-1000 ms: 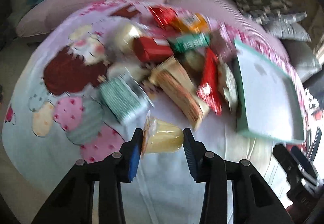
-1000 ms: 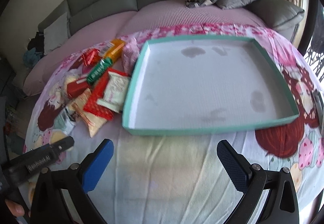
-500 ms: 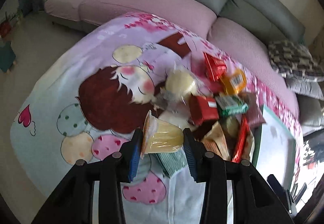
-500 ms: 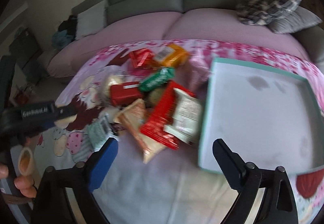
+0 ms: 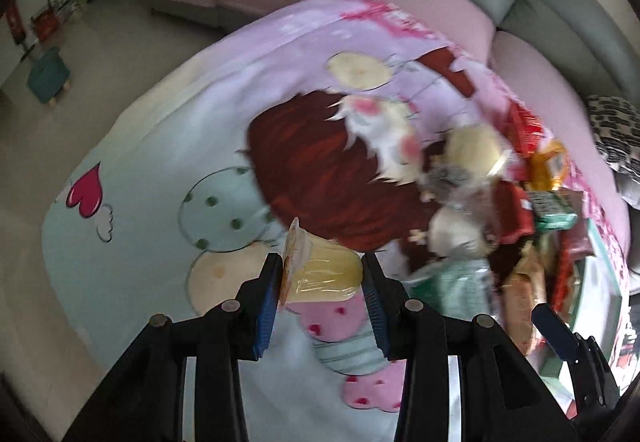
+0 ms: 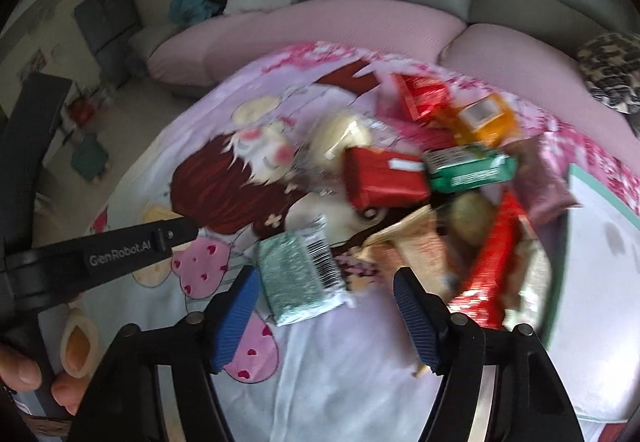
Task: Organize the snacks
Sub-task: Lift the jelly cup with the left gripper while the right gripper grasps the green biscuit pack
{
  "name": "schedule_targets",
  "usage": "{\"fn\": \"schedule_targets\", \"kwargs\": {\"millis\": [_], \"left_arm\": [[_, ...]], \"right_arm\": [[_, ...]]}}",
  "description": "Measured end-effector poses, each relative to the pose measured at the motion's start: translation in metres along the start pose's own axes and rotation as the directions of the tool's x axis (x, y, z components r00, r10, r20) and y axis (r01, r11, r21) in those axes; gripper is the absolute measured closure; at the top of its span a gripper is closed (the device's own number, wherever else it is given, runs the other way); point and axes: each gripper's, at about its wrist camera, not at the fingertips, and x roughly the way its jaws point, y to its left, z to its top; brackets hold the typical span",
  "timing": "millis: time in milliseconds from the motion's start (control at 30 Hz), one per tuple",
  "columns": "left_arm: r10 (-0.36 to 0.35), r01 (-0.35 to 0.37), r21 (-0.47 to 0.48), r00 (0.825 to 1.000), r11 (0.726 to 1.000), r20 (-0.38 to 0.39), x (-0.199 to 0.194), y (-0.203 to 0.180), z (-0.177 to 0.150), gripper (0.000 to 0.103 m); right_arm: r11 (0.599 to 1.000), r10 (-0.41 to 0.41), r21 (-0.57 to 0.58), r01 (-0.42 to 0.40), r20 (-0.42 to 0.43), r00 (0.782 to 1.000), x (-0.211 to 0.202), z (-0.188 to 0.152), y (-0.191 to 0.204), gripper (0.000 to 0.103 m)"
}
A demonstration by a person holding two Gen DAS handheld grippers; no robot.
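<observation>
Left gripper (image 5: 322, 278) stays clamped on the yellow jelly cup (image 5: 320, 268), now above the cartoon cloth's (image 5: 168, 146) bare side, snack pile (image 5: 516, 222) swung to three o'clock. Right gripper (image 6: 326, 316), jaws just narrowed yet holding nothing, now faces the silver-green packet (image 6: 300, 276); only its view shows the teal tray (image 6: 600, 282) at three o'clock

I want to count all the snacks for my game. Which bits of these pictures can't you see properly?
- Snack pile, left wrist view: motion blur smears the packets together, so no sure count.
- Tray, right wrist view: cut off by the picture's right edge; its rim partly behind the red packet.
- Labels on the green packet: too blurred to read.
</observation>
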Motion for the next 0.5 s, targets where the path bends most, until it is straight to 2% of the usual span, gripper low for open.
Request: {"fn": "schedule_targets", "kwargs": {"millis": [167,267,333,500], "left_arm": [[0.008,-0.008,-0.004,1.0,1.0,-0.011,0.005,0.005,0.001,0.061],[0.001,-0.001,0.003,1.0,1.0,-0.013,0.006,0.003,0.001,0.061],[0.003,-0.003,0.005,1.0,1.0,-0.019,0.008,0.003,0.002,0.061],[0.002,-0.002,-0.003,1.0,1.0,-0.023,0.011,0.005,0.006,0.061]], "right_arm": [[1.0,0.01,-0.025,-0.011,-0.058,0.998,0.023,-0.001,0.007,0.036],[0.999,0.012,-0.039,-0.015,-0.071,0.997,0.031,0.0,0.011,0.037],[0.999,0.008,-0.044,-0.012,-0.082,0.997,0.036,0.002,0.012,0.042],[0.999,0.011,-0.052,-0.016,-0.104,0.995,0.05,0.001,0.016,0.043]]}}
